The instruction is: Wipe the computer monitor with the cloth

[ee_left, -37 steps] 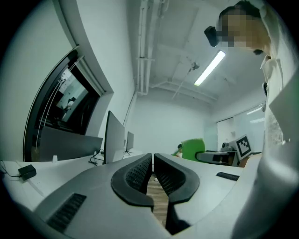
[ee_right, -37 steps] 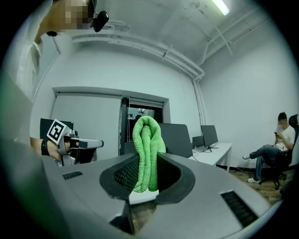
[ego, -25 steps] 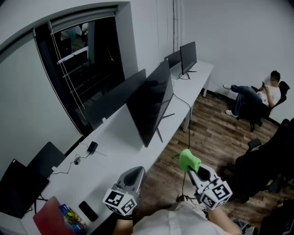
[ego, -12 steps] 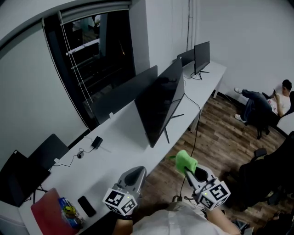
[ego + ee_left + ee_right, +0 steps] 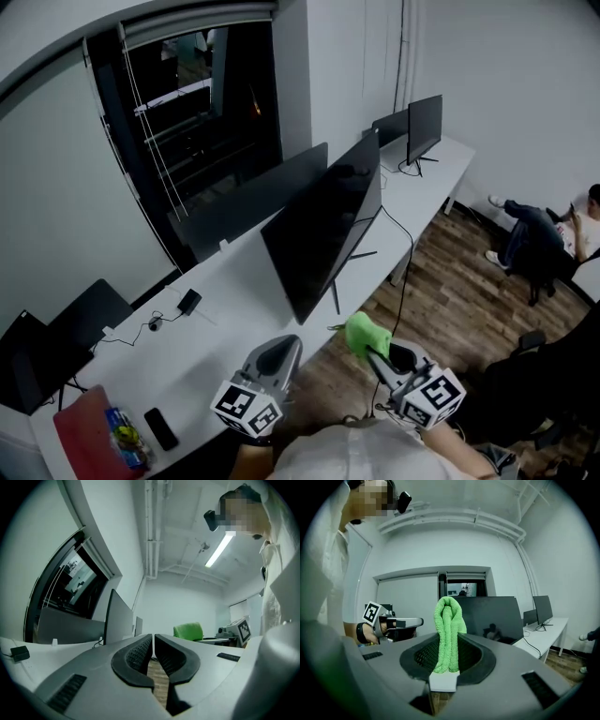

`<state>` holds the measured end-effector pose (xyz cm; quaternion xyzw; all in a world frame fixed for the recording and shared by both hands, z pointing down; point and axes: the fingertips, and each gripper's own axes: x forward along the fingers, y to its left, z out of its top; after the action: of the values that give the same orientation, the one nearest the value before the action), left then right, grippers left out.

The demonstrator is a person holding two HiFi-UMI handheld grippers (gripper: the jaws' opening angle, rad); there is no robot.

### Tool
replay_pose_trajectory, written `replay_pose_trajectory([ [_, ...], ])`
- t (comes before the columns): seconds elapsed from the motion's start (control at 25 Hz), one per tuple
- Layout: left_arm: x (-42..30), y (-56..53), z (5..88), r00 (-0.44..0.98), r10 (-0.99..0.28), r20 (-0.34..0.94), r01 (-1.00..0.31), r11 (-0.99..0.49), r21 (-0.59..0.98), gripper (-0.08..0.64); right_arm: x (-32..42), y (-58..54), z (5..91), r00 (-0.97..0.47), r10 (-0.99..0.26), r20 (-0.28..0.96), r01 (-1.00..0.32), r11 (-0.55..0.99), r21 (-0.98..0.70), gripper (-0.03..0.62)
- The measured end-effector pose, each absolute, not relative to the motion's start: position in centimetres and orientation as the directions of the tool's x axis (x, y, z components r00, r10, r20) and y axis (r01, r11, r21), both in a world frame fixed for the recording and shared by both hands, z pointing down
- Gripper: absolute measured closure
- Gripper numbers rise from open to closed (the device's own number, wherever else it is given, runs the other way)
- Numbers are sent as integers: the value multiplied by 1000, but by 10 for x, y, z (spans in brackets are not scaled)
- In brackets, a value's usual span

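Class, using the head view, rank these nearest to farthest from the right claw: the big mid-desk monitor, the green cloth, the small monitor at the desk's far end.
1. The green cloth, clamped in the right claw.
2. The big monitor, ahead and left, midway along the desk.
3. The small monitor, at that desk's far end.

A long white desk (image 5: 234, 281) runs along the window wall. Near its middle a large dark monitor (image 5: 323, 225) stands on a thin stand, and a black cable (image 5: 409, 249) trails from it over the front edge. Another wide screen (image 5: 246, 202) stands just behind it. Two smaller monitors (image 5: 424, 122) stand at the far end. Toward the near end lie a black power adapter (image 5: 188, 301), a phone (image 5: 160, 428) and a red folder (image 5: 80, 439), with a colourful packet (image 5: 127, 439) just beside the folder. The desk stands on a wood-plank floor (image 5: 450, 281).
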<state>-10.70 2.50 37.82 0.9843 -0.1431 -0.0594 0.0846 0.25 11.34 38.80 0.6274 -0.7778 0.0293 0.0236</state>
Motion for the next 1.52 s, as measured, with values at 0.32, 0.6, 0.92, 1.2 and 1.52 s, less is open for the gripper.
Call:
replay_pose_trajectory([
  [0.32,-95,-3,372,918,-374,-131,-343,-916,207,534,-11,65,368,-379,-922,75,-923,383,46,523],
  [0.6,-120,-51,360,912,-387,-135,-358,-913,197,534,-48,0,343,-430,-902,42,-900,432,56,523],
  [0.92,-176,-121,360,910,-403,-101,-382,-906,181,534,-93,-73,318,-437,-898,-38,-899,438,-6,523],
  [1.2,-193,-161,371,928,-364,-80,-344,-919,192,534,-90,-116,306,-350,-933,-89,-931,357,-80,523],
  [1.52,-186,-178,387,954,-293,-64,-274,-937,216,534,-83,-125,315,-260,-960,-108,-949,275,-158,523],
])
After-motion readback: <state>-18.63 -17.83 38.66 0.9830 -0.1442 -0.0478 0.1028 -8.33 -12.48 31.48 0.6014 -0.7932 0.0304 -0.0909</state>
